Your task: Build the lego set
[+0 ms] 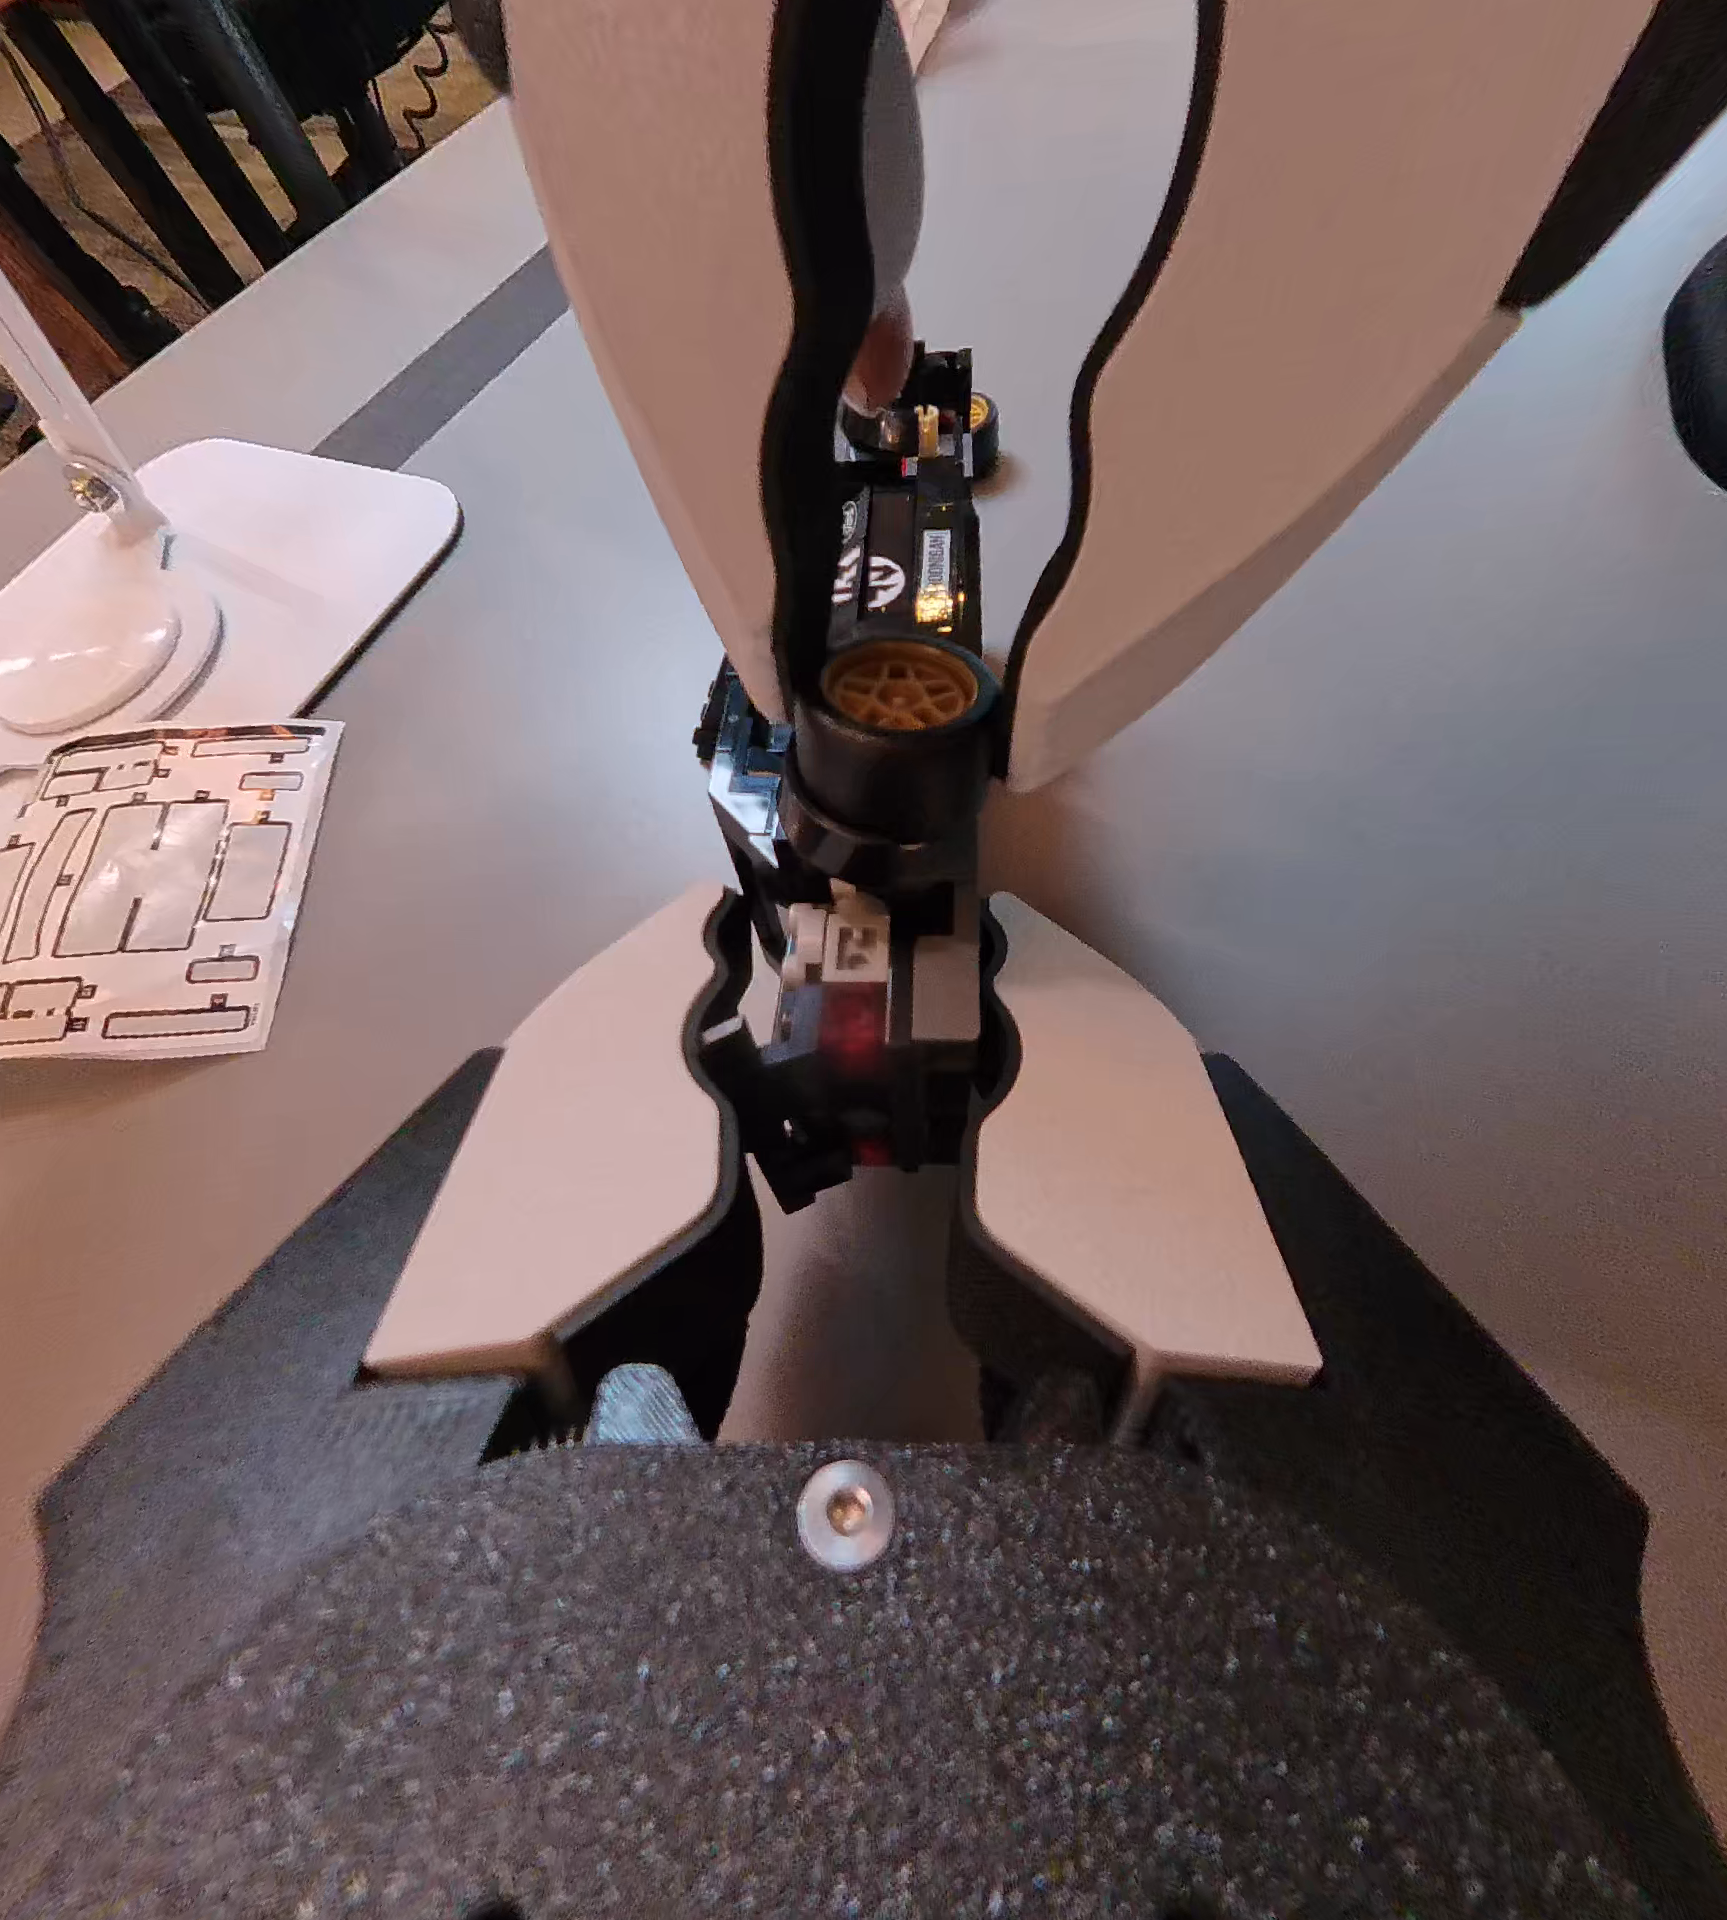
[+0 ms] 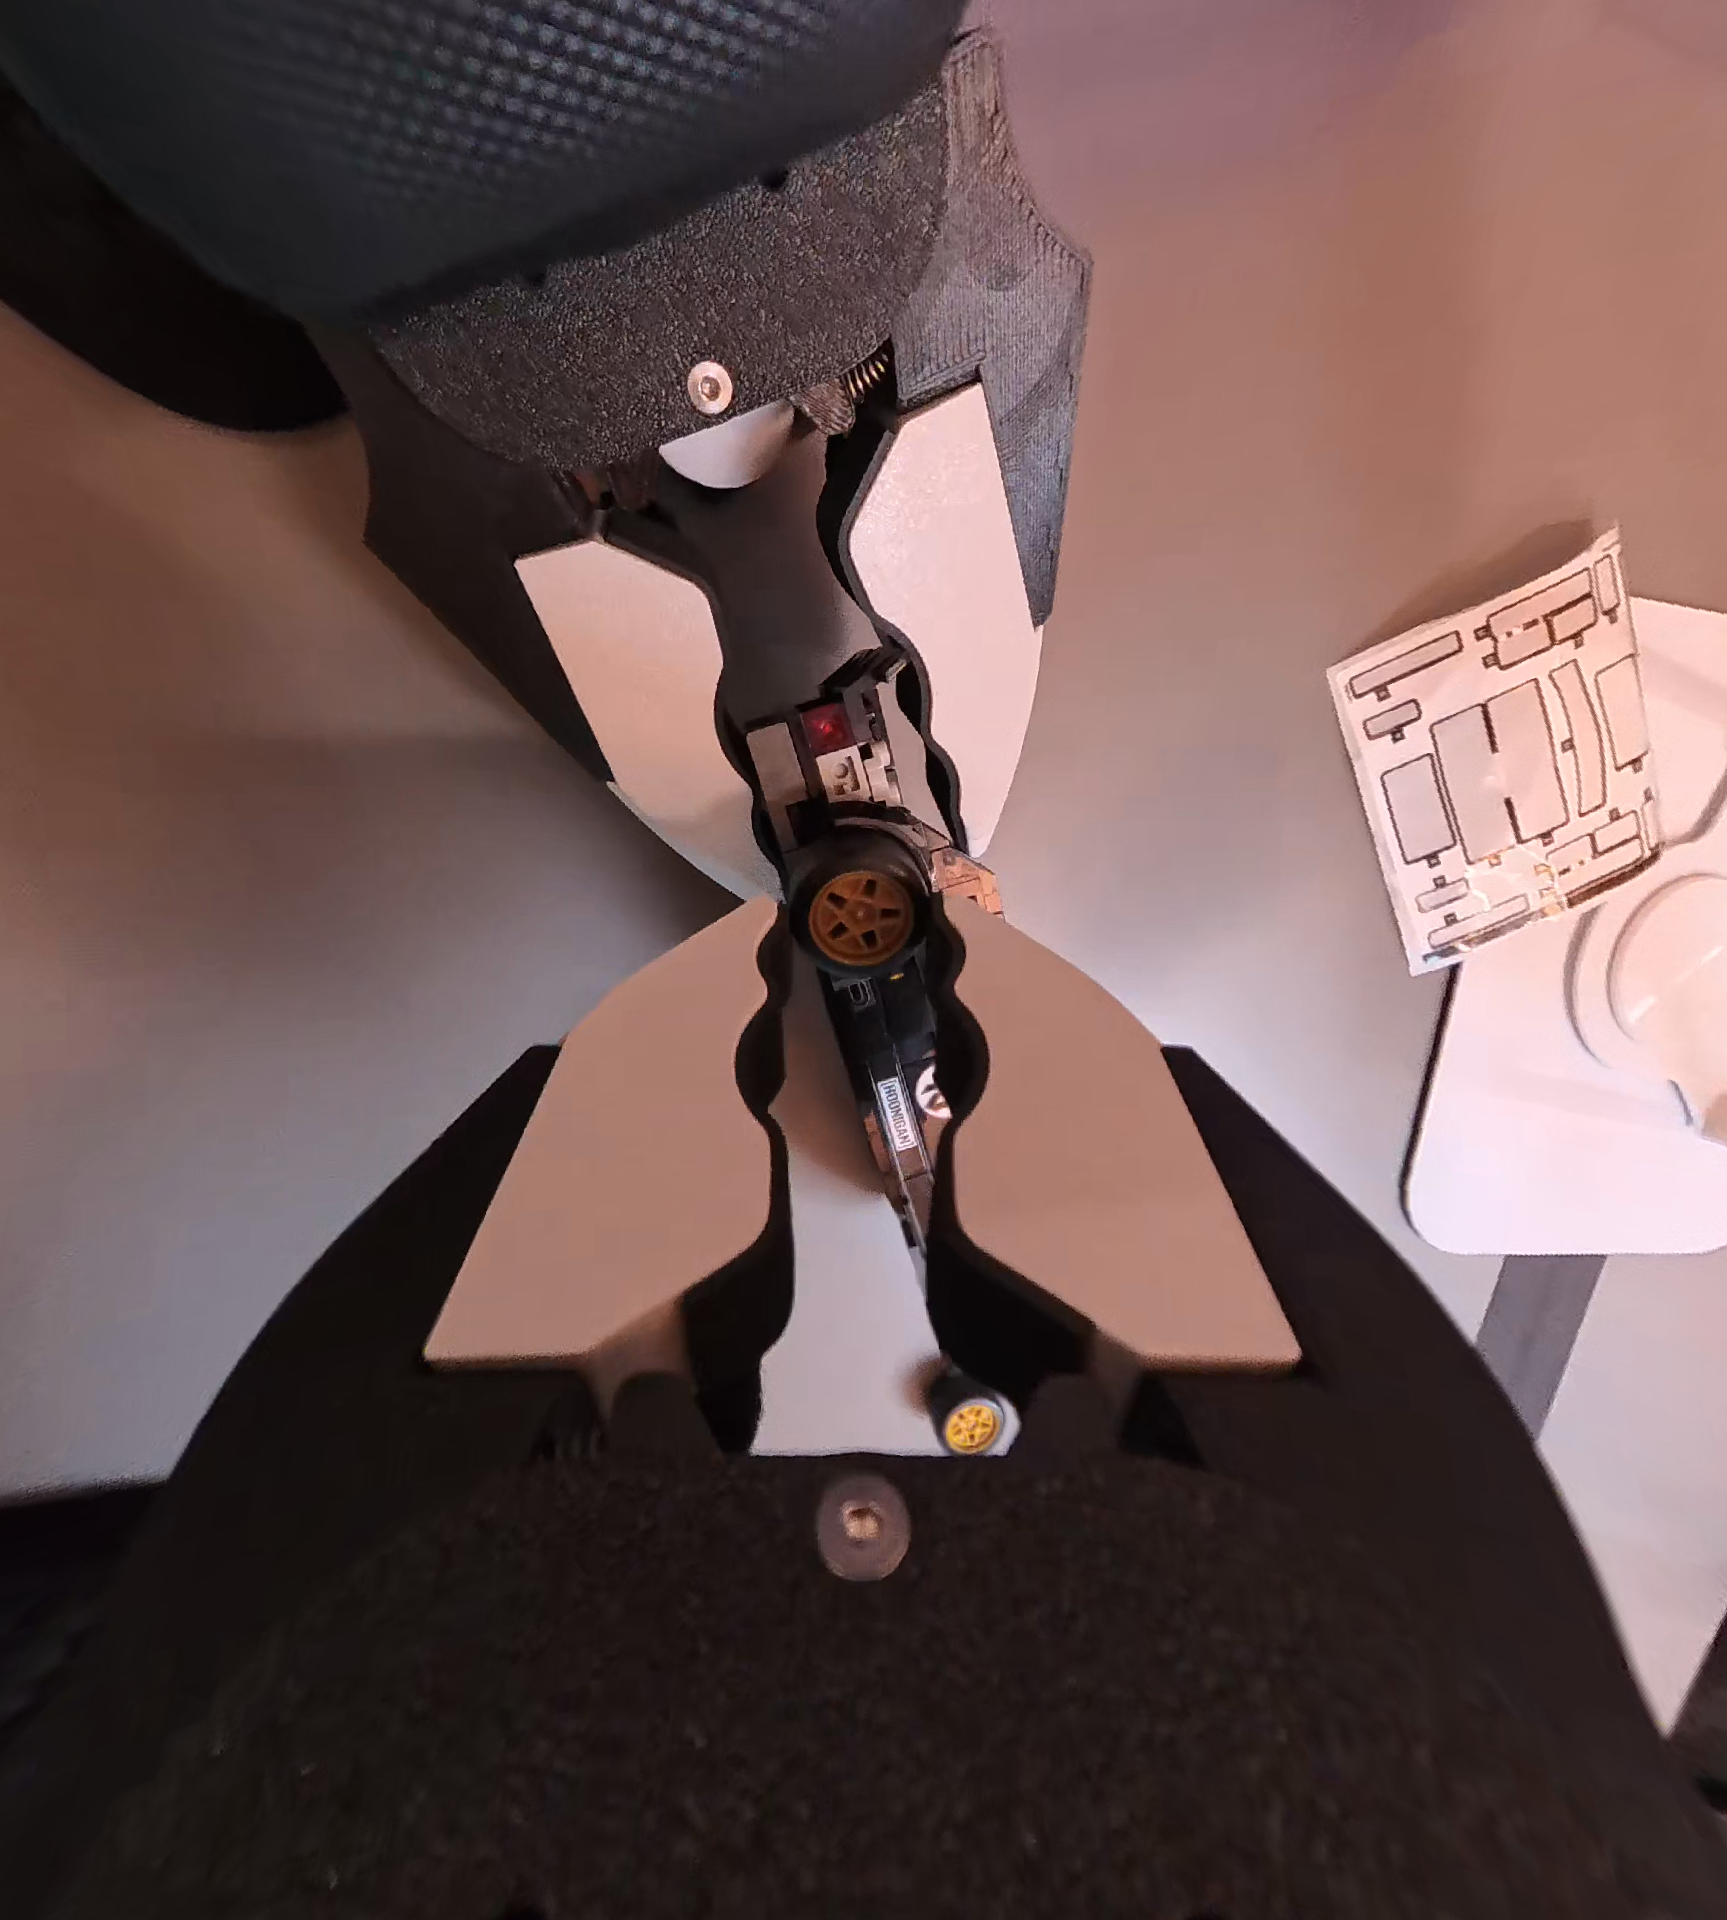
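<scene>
Lego car (image 1: 890, 831), black with gold-hubbed wheels, is held clear above the grey worktop (image 1: 1461, 935), spanned end to end between 2 opposed grippers.

Left gripper (image 1: 854, 1029): jaws closed onto the car's rear block, where the red and white bricks sit. Right gripper (image 2: 864, 1049): jaws narrowed around the stickered nose end; contact appears made on 1 side, the other is hard to confirm.

Sticker sheet (image 1: 111, 883) lies toward the worktop's left edge, overlapping the white lamp base (image 1: 215, 582).

Loose wheel (image 2: 973, 1425), gold hub, rests on the worktop beneath the right gripper, apart from the car.

Handling judgement: light, rigid overall, but stud joints will part under twist or pull. Glossy plates are likely slippery. Hold best on the solid chassis blocks, not on wheels or thin nose plates.
</scene>
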`<state>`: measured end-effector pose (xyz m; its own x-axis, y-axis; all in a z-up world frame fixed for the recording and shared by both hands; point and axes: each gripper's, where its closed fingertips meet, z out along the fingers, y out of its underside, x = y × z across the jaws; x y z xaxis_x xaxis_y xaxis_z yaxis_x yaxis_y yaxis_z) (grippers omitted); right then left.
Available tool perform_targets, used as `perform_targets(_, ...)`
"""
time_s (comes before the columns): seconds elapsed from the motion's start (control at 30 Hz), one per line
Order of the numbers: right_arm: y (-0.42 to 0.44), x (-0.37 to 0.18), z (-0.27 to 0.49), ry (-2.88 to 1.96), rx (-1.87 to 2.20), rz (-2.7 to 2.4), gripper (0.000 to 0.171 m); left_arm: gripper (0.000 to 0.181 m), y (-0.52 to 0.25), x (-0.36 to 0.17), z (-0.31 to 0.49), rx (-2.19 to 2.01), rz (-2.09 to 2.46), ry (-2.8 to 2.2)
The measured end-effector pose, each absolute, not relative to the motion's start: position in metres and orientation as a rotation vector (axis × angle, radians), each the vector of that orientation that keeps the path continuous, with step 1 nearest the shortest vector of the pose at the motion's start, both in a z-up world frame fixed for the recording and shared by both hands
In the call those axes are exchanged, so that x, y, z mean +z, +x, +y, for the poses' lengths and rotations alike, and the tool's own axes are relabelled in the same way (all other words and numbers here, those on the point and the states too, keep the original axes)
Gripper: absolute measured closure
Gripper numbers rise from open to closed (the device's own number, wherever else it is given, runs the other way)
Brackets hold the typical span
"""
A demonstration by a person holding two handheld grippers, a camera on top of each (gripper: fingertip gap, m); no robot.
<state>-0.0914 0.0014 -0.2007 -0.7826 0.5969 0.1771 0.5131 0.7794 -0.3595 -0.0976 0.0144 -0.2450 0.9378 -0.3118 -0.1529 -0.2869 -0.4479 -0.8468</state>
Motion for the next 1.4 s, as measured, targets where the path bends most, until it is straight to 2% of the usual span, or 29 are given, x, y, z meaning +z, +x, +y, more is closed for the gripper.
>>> perform_targets(0.47,-0.093,-0.202,0.001,-0.623,0.479,-2.821,0.147,0.139,-0.098,-0.246,0.014,-0.046,0.417,-2.073)
perform_targets(0.7,-0.093,-0.203,0.001,-0.625,0.316,-2.874,0.147,0.139,-0.098,-0.248,0.013,-0.054,0.415,-2.080)
perform_targets(1.2,-0.100,-0.208,-0.001,-0.716,0.241,-2.879,0.147,0.140,-0.101,-0.253,0.011,-0.121,0.373,-2.112)
perform_targets(1.4,-0.104,-0.203,-0.002,-0.780,0.423,-2.810,0.137,0.140,-0.102,-0.251,0.012,-0.181,0.329,-2.113)
